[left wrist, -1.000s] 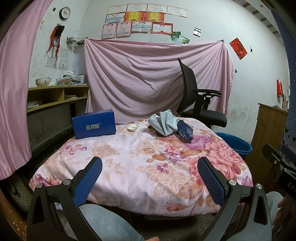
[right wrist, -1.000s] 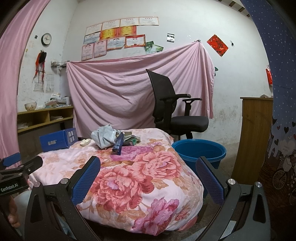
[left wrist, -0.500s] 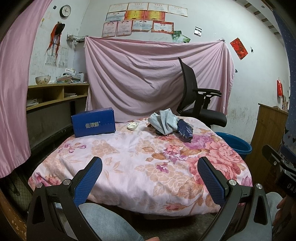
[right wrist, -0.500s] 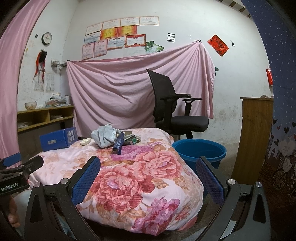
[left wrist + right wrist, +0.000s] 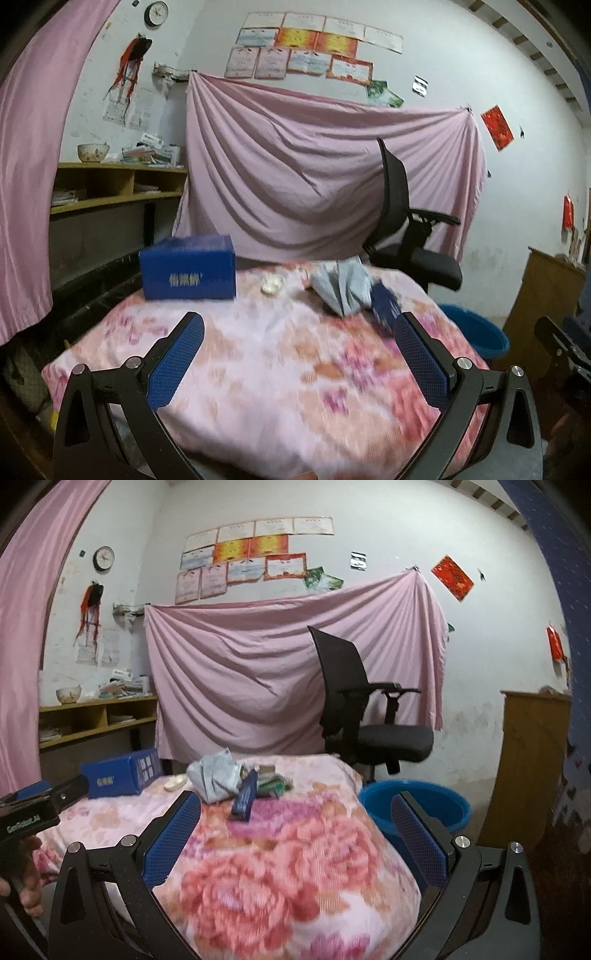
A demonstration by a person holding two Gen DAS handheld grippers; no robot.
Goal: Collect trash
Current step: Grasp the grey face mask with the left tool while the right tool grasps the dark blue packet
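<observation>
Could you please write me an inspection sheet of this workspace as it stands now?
Surface: floral quilt covering the table, blurred.
Job's things: crumpled grey wrapper, dark blue packet, green wrappers heaped at the far side; blue basin on the floor to the right.
Clutter: blue box, small white dish.
Grippers: left gripper and right gripper both open, holding nothing, short of the heap.
Cables: nothing seen.
Surroundings: black office chair, pink sheet, wooden shelf.
</observation>
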